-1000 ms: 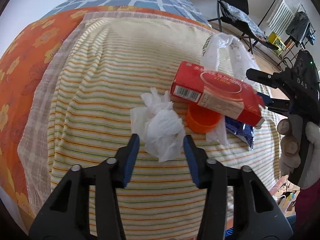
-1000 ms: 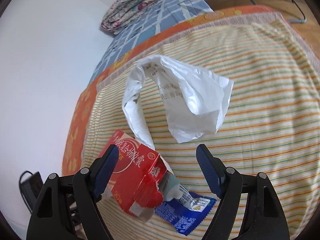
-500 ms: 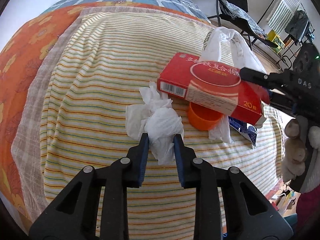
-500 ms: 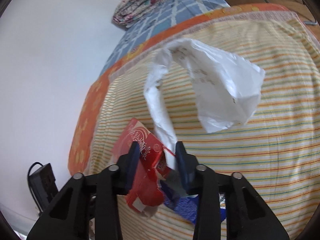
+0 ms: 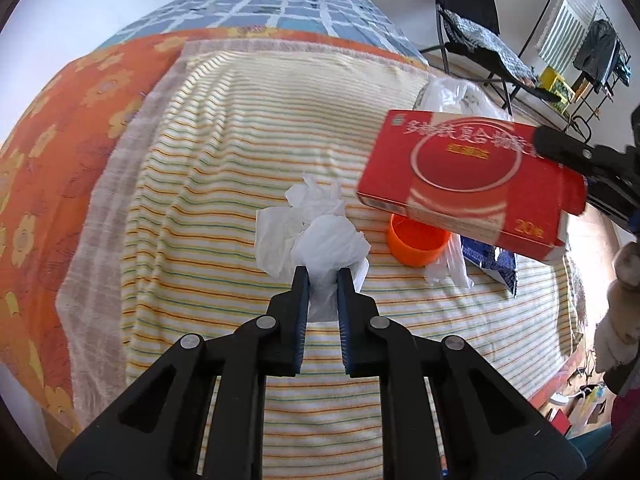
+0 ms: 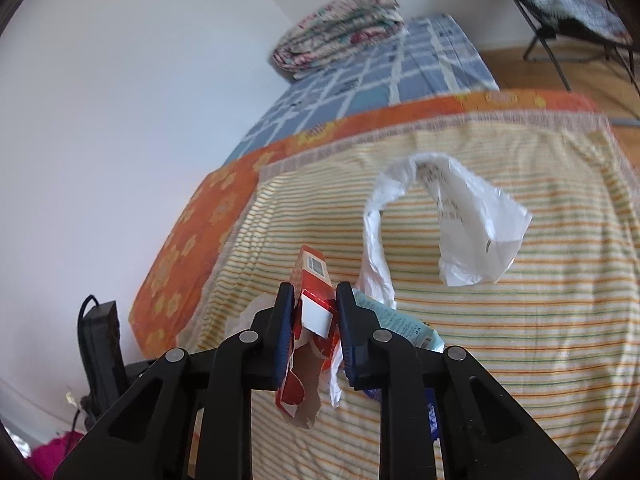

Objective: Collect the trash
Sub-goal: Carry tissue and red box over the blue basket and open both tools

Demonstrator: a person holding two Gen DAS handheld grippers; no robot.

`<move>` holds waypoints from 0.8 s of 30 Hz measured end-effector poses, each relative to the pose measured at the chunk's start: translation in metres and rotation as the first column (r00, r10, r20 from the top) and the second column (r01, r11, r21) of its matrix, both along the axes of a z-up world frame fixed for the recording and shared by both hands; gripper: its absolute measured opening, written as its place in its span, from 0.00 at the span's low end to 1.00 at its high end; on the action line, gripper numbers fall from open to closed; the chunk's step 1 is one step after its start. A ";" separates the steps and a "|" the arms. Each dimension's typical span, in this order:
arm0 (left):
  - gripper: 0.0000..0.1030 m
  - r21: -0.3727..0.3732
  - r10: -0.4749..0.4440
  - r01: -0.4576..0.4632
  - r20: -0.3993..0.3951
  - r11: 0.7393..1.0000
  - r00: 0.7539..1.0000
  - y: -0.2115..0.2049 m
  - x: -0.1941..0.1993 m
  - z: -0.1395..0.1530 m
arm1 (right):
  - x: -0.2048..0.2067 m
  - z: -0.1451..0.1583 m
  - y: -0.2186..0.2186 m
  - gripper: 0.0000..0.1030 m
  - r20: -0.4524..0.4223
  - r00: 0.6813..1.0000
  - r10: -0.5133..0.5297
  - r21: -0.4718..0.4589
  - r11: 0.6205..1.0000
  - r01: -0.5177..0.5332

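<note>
My left gripper (image 5: 323, 280) is shut on a crumpled white tissue (image 5: 316, 232) that lies on the striped bedspread (image 5: 224, 168). My right gripper (image 6: 313, 304) is shut on the torn end of a red carton (image 6: 310, 280) and holds it above the bed; the carton (image 5: 468, 176) shows at the right of the left wrist view, with the right gripper at its far end. An orange cap (image 5: 416, 240) and a blue wrapper (image 5: 490, 258) lie under the carton. A white plastic bag (image 6: 460, 220) stands open on the bed beyond.
An orange flowered sheet (image 5: 60, 152) and a blue checked sheet (image 5: 256, 12) cover the far bed, with a folded quilt (image 6: 340, 20) at the wall. A black folding chair (image 5: 472, 28) and a clothes rack (image 5: 580, 40) stand right of the bed.
Both grippers closed: the left on the tissue, the right on the red carton. The right gripper has lifted the carton off the bed, uncovering the orange cap.
</note>
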State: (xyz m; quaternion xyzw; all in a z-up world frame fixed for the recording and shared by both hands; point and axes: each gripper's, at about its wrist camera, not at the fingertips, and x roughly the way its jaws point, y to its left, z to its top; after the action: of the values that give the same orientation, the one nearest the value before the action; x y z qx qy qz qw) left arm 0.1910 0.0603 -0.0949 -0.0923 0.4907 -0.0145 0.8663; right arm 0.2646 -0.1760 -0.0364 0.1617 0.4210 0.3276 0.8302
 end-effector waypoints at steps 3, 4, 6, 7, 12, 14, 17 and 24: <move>0.12 -0.002 0.008 -0.008 0.020 1.000 1.000 0.004 -0.007 0.009 | -0.012 0.013 0.000 0.19 0.036 0.999 0.015 -0.014 1.000 -0.014; 0.12 -0.004 0.010 -0.010 0.027 1.000 1.000 0.005 -0.010 0.012 | -0.018 0.019 0.001 0.19 0.052 0.998 0.021 -0.024 1.000 -0.020; 0.12 0.002 0.009 -0.009 0.047 1.000 0.999 0.005 -0.019 0.021 | -0.029 0.027 0.000 0.19 0.078 0.996 0.035 -0.041 0.999 -0.032; 0.12 0.005 0.009 -0.009 0.056 1.000 0.998 0.006 -0.022 0.024 | -0.037 0.033 0.000 0.19 0.096 0.994 0.046 -0.050 0.998 -0.041; 0.12 -0.018 0.007 -0.005 0.104 1.000 0.995 0.006 -0.046 0.043 | -0.068 0.052 -0.005 0.19 0.154 0.986 0.069 -0.075 0.996 -0.058; 0.12 -0.014 -0.005 0.007 0.125 1.000 0.992 0.002 -0.058 0.050 | -0.080 0.056 -0.011 0.19 0.155 0.985 0.069 -0.067 0.996 -0.059; 0.12 0.003 -0.030 0.029 0.145 1.000 0.989 -0.006 -0.075 0.056 | -0.102 0.060 -0.021 0.19 0.157 0.985 0.076 -0.069 0.995 -0.066; 0.12 0.006 -0.067 0.067 0.168 0.998 0.984 -0.025 -0.121 0.061 | -0.154 0.061 -0.041 0.19 0.189 0.977 0.103 -0.123 0.989 -0.081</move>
State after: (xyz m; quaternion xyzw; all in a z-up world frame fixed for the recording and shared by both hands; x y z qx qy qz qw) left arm 0.0704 0.0352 -0.0338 -0.0740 0.4188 -0.0510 0.9036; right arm 0.1108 -0.2166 0.0247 0.0614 0.3629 0.3552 0.8593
